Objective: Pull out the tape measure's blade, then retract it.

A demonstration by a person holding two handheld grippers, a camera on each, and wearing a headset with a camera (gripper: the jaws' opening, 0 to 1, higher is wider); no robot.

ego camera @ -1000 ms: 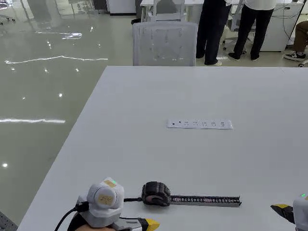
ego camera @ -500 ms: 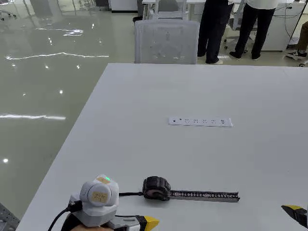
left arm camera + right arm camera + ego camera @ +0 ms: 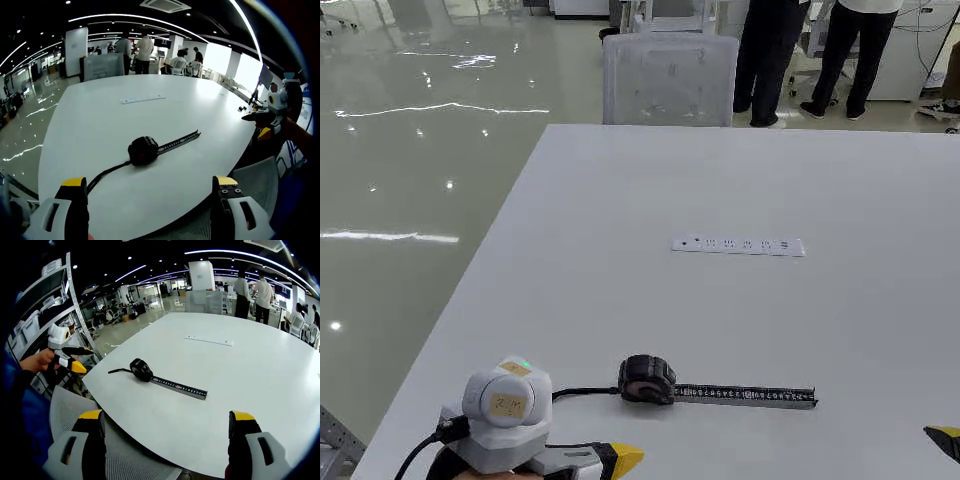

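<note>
You are holding left gripper (image 3: 150,181) and right gripper (image 3: 166,415) with jaws wide apart, touching nothing. Tape measure (image 3: 647,380) is lying on the table (image 3: 720,180), blade (image 3: 745,396) partly out. Risk: unpinned case sliding, blade snapping back.

Matt white table (image 3: 620,290), glossy floor (image 3: 410,160), blk plastic tape measure (image 3: 646,380) w/ dull blade (image 3: 750,396).

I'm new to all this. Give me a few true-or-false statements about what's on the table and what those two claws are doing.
1. The tape measure has its blade pulled out, lying on the table. True.
2. The left gripper is clamped on the tape measure. False: it is open, apart from it.
3. The right gripper is open. True.
4. The power strip touches the tape measure. False: it lies apart, farther up the table.
</note>
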